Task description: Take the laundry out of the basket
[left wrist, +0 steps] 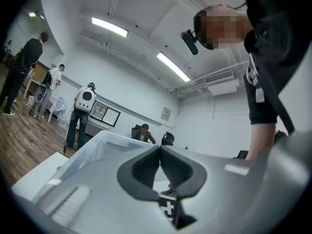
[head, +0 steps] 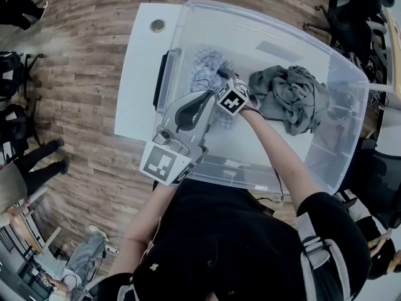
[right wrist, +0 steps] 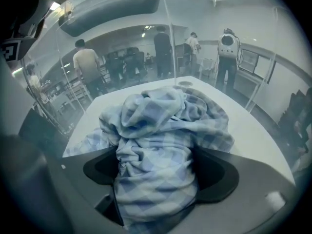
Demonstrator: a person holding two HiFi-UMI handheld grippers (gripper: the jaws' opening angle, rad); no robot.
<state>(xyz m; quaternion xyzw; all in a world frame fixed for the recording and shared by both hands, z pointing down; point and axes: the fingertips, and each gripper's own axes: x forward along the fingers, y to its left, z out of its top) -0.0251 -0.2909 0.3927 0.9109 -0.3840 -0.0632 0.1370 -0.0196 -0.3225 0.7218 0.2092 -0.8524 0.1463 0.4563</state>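
the right gripper (right wrist: 156, 175) is down inside the clear basket (head: 344, 124). its jaws are spread wide. a blue checked cloth (right wrist: 161, 126) fills the gap between them and brushes both jaws. the rest of this cloth lies in a crumpled heap just in front of the jaws, on the floor of the basket. a grey cloth (head: 291, 96) is in the basket too. it lies off to the right of these jaws, apart from them. the left gripper (left wrist: 160, 149) is held level, and its jaws are pressed together with nothing in them. the basket's side is just ahead of these jaws and below them. the basket sits on a white surface (head: 141, 74).
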